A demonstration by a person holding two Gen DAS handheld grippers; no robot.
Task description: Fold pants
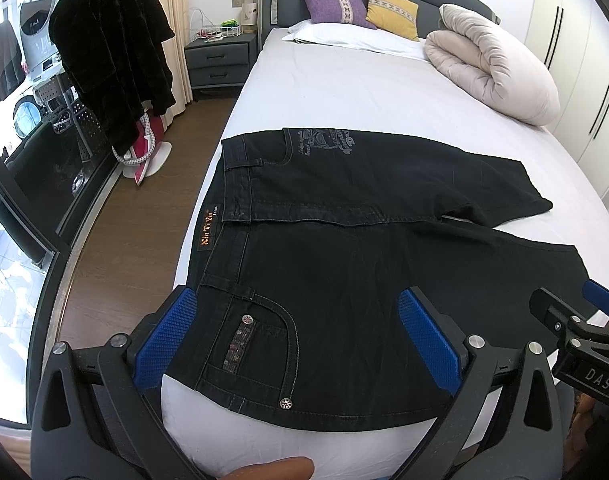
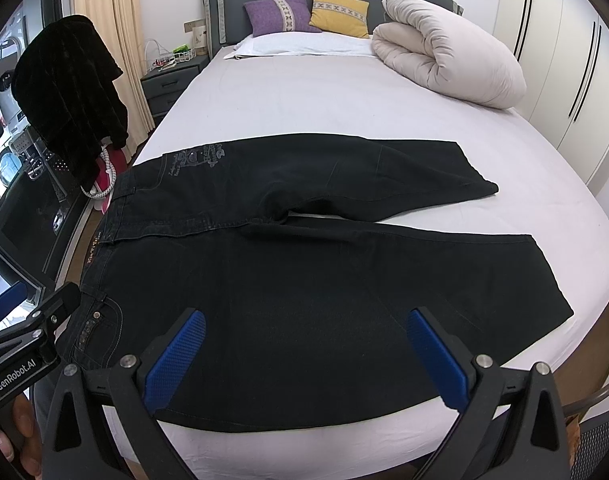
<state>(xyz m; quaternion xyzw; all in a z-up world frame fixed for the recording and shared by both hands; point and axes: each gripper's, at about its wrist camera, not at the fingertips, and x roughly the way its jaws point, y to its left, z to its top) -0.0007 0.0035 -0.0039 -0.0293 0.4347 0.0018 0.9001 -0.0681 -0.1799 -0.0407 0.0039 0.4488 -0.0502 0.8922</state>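
Note:
Black denim pants (image 1: 344, 248) lie spread flat on the white bed (image 1: 344, 92), waistband to the left, both legs running right and slightly apart. They also show in the right wrist view (image 2: 304, 264). My left gripper (image 1: 300, 332) is open, hovering over the near hip and its pocket, holding nothing. My right gripper (image 2: 304, 356) is open, hovering over the near leg's thigh close to the bed's front edge, holding nothing. Each gripper shows at the edge of the other's view.
A rolled beige duvet (image 1: 492, 64) lies at the bed's far right, with purple and yellow cushions (image 1: 336, 4) at the headboard. A black coat (image 1: 112, 60) hangs at the left above a pink iron (image 1: 144, 152). A nightstand (image 1: 220, 60) stands beside the bed.

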